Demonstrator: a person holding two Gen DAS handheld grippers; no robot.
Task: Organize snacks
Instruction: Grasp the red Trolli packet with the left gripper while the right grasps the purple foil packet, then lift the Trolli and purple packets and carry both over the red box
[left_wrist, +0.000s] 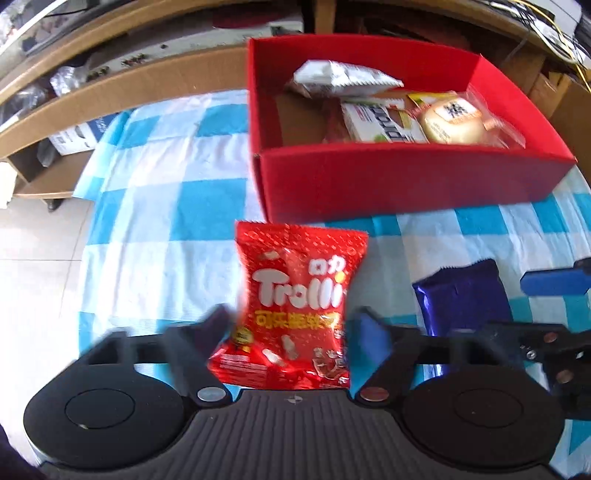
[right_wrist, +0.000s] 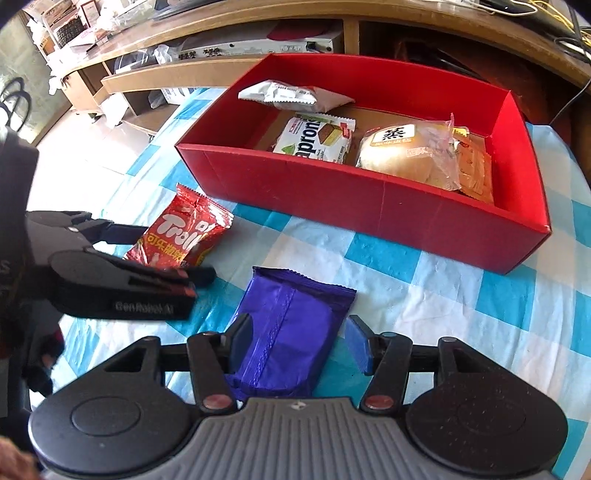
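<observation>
A red Trolli gummy bag lies on the blue-and-white checked cloth just in front of the red box. My left gripper is closed on its lower half, a pad against each side edge. To its right lies a purple foil packet, and my right gripper is shut on it across its width. In the right wrist view the left gripper flanks the Trolli bag. The red box holds a white packet, a wafer pack and a wrapped bun.
The checked cloth covers the table; its left edge drops to a tiled floor. Wooden shelving with clutter runs behind the box. Cables hang at the far right.
</observation>
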